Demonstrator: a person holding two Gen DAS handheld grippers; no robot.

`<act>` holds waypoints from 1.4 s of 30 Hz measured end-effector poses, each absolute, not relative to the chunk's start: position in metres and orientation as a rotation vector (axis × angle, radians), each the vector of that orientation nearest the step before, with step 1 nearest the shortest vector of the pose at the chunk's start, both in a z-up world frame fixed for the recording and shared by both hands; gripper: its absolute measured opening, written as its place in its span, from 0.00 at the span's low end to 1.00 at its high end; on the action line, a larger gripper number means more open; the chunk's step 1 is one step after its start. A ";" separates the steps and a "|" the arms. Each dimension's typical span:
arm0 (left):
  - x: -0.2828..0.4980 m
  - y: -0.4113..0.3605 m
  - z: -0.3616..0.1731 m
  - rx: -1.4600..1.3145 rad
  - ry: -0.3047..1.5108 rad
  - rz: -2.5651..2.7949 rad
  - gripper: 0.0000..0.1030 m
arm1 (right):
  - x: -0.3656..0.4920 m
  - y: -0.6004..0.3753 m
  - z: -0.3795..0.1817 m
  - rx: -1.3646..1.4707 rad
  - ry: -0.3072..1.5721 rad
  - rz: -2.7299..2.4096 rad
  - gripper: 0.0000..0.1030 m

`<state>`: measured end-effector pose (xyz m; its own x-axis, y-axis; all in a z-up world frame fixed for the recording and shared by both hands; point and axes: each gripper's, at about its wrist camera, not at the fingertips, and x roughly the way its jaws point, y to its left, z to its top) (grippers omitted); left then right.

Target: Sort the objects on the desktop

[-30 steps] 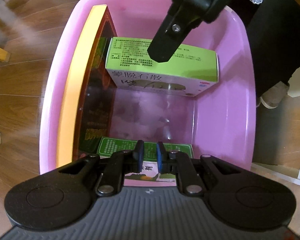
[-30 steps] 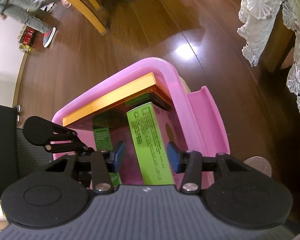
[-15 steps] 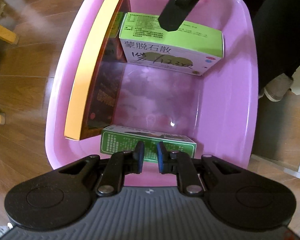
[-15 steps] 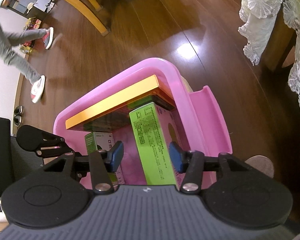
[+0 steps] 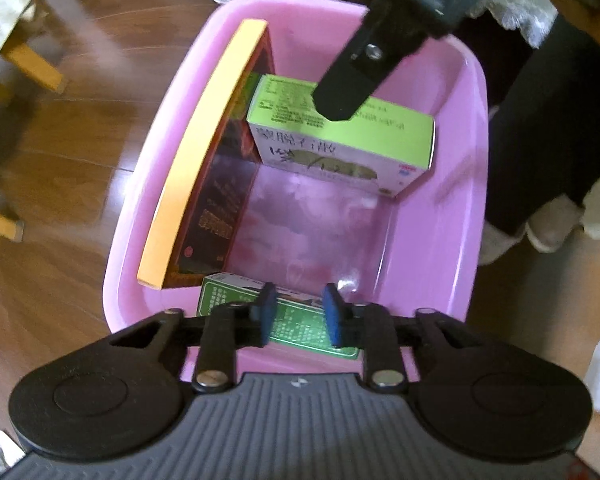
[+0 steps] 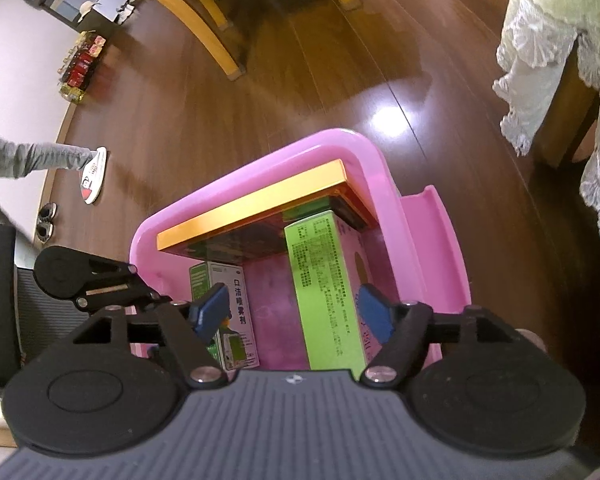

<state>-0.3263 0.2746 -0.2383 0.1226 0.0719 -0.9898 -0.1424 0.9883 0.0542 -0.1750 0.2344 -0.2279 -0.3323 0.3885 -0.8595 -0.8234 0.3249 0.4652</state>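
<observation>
Below both cameras, a pink plastic bin [image 5: 440, 216] sits on a dark wooden floor [image 6: 228, 120] and holds three boxes. A large flat box with an orange edge [image 5: 204, 152] stands on its long side against one wall of the bin. A light green medicine box [image 5: 352, 132] with Chinese print stands at the far end in the left wrist view, one end close to the orange-edged box. A smaller dark green box [image 5: 296, 320] stands at the near end, just beside the orange-edged box.

The left gripper [image 5: 298, 314] hovers over the near rim of the bin, directly above the dark green box. Its two blue pads are parted with a clear gap between them, and they grasp nothing.

The right gripper [image 6: 296, 312] hangs over the opposite end of the bin. Its blue pads are spread wide, one on each side of the light green medicine box, and neither pad visibly touches it. In the left wrist view one black finger [image 5: 360, 76] of this gripper points down over the top of the light green box.

Off to the side, wooden furniture legs [image 6: 204, 28] stand on the floor, a lace-edged cloth [image 6: 540, 60] hangs down, and a person's leg in grey with a white slipper [image 6: 94, 176] is visible.
</observation>
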 end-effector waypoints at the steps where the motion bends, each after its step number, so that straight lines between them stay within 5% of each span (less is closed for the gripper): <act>1: -0.328 0.274 -0.235 -0.068 1.431 0.171 0.34 | -0.176 0.233 -0.225 -0.434 1.410 1.311 0.70; 9: -0.343 0.261 -0.208 -0.133 1.366 0.260 0.53 | -0.187 0.210 -0.200 -0.450 1.324 1.337 0.80; 12: -0.349 0.255 -0.195 -0.138 1.335 0.307 0.77 | -0.190 0.199 -0.192 -0.456 1.308 1.330 0.83; 17: -0.361 0.247 -0.179 -0.179 1.285 0.398 0.86 | -0.191 0.178 -0.183 -0.461 1.290 1.306 0.86; 42: -0.331 0.223 -0.148 -0.183 1.164 0.459 0.86 | -0.162 0.116 -0.125 -0.318 1.182 1.186 0.92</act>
